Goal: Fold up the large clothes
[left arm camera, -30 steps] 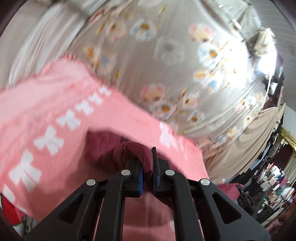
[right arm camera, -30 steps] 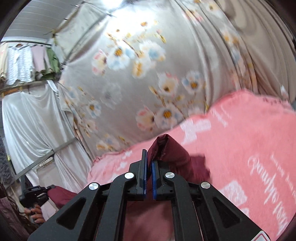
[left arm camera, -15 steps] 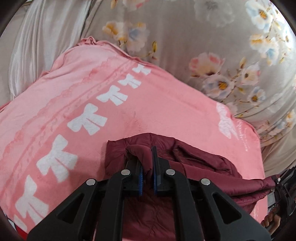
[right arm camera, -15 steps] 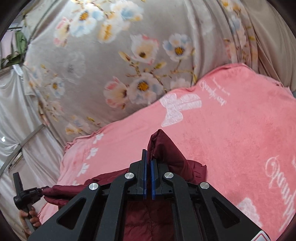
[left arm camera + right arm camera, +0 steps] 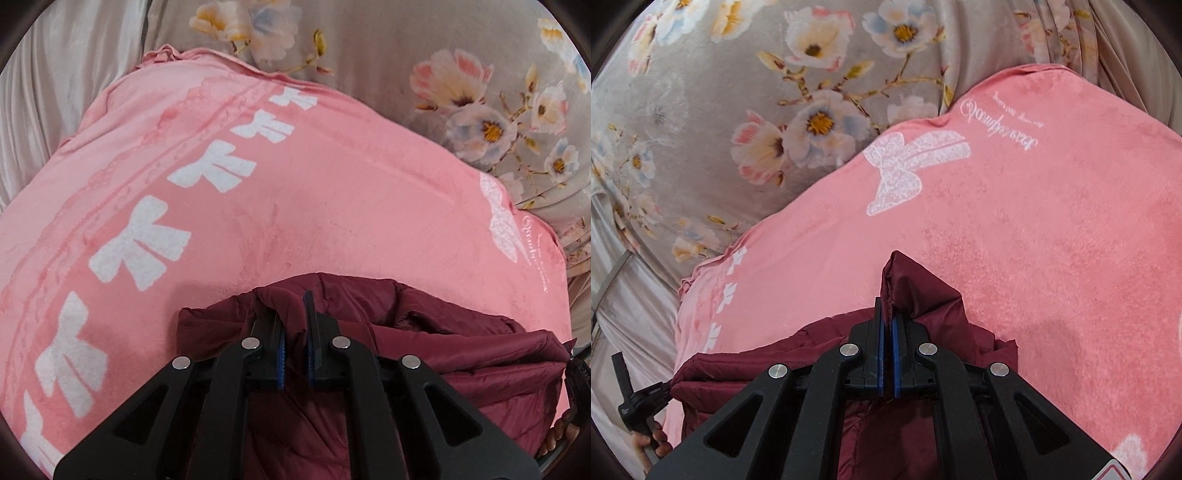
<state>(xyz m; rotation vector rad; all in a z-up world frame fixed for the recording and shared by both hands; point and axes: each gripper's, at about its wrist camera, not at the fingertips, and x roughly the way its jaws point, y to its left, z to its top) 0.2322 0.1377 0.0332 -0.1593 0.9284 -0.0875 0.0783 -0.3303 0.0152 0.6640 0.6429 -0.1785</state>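
While both grippers, left [image 5: 293, 325] and right [image 5: 887, 325], pinch corners of the maroon jacket [image 5: 443, 350], it lies bunched on the pink blanket's [image 5: 332, 206] near edge; folding looks barely begun. Beyond the blanket hangs a floral sheet [image 5: 738, 110].

The jacket [image 5: 443, 343] is laid on the blanket [image 5: 332, 206] at its near edge. One corner of it is clamped in the left hand-held gripper [image 5: 293, 332], the other in the right hand-held gripper [image 5: 888, 325]. Behind the blanket, the floral sheet [image 5: 738, 92] is spread.
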